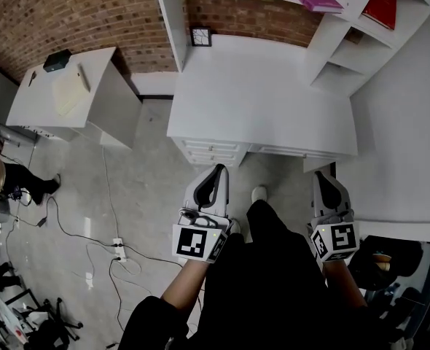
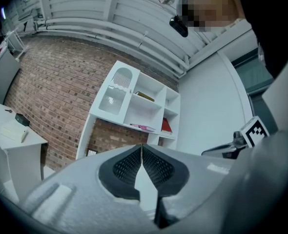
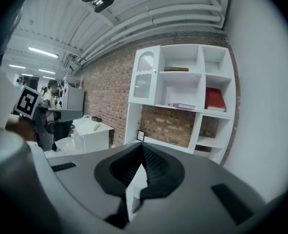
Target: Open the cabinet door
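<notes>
You've got the left gripper (image 1: pixel 216 168) and right gripper (image 1: pixel 322 175) clamped shut on nothing, low by the desk (image 1: pixel 259 100), probably because the closed cabinet door (image 3: pixel 145 79), top-left on the shelf unit (image 3: pixel 201 82), isn't in reach yet.

left tongs (image 1: pixel 218 169) + right tongs (image 1: pixel 322 175): grey shells, black ribbed pads (image 2: pixel 127 167) | marker cube (image 1: pixel 197 243) each: white, black squares | wearer: black clothes (image 1: pixel 273 275), white shoe (image 1: pixel 259 193)
</notes>
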Available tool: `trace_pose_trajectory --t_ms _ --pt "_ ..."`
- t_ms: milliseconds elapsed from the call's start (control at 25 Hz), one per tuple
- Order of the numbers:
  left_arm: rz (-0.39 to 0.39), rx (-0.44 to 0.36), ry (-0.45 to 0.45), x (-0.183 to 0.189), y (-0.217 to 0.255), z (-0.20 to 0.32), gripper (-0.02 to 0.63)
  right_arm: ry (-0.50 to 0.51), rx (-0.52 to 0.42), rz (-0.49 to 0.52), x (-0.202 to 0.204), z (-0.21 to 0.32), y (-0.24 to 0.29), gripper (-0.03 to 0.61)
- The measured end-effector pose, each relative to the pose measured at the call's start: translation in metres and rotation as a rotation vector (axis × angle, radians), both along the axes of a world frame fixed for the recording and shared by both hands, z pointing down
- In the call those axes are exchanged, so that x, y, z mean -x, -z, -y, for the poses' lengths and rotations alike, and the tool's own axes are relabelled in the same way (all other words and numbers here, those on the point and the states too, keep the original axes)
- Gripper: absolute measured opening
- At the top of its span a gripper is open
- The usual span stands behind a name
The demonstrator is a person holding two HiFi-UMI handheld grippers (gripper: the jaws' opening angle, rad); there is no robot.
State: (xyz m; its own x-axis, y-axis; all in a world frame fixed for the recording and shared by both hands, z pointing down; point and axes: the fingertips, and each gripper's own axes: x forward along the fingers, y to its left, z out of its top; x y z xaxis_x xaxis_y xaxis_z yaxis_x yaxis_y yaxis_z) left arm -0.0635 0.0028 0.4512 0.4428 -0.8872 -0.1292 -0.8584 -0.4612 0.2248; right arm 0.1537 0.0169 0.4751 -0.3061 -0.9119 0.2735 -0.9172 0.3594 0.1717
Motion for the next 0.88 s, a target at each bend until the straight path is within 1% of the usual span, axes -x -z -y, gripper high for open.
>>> trace_pose_trajectory --t_ms 120,280,360,480,600,680,800,880 --pt "0.02 0.05 0.012 0.003 -0.016 -0.003 0.021 0.044 -0.015 0.041 0.016 0.005 -0.006 0.0" --pt "0.036 0.067 0.042 0.012 -0.022 -0.005 0.021 0.092 0.005 0.076 0.03 0.013 -0.024 0.0" --pt "0.04 0.073 0.06 0.014 -0.025 0.001 0.021 0.111 0.026 0.106 0.034 0.026 -0.034 0.0" --pt "0.047 0.077 0.079 0.013 -0.021 0.015 0.021 0.111 0.041 0.148 0.042 0.053 -0.035 0.0" --pt "0.061 0.091 0.078 0.009 -0.018 0.039 0.021 0.103 0.021 0.184 0.047 0.081 -0.023 0.0" --pt "0.072 0.082 0.08 0.006 -0.015 0.061 0.021 0.102 0.012 0.197 0.045 0.099 -0.02 0.001" --pt "0.075 0.053 0.079 -0.006 -0.005 0.097 0.021 0.097 0.029 0.196 0.034 0.123 -0.025 0.0" --pt "0.082 0.057 0.063 -0.018 -0.003 0.118 0.021 0.082 0.05 0.186 0.023 0.142 -0.03 0.0"
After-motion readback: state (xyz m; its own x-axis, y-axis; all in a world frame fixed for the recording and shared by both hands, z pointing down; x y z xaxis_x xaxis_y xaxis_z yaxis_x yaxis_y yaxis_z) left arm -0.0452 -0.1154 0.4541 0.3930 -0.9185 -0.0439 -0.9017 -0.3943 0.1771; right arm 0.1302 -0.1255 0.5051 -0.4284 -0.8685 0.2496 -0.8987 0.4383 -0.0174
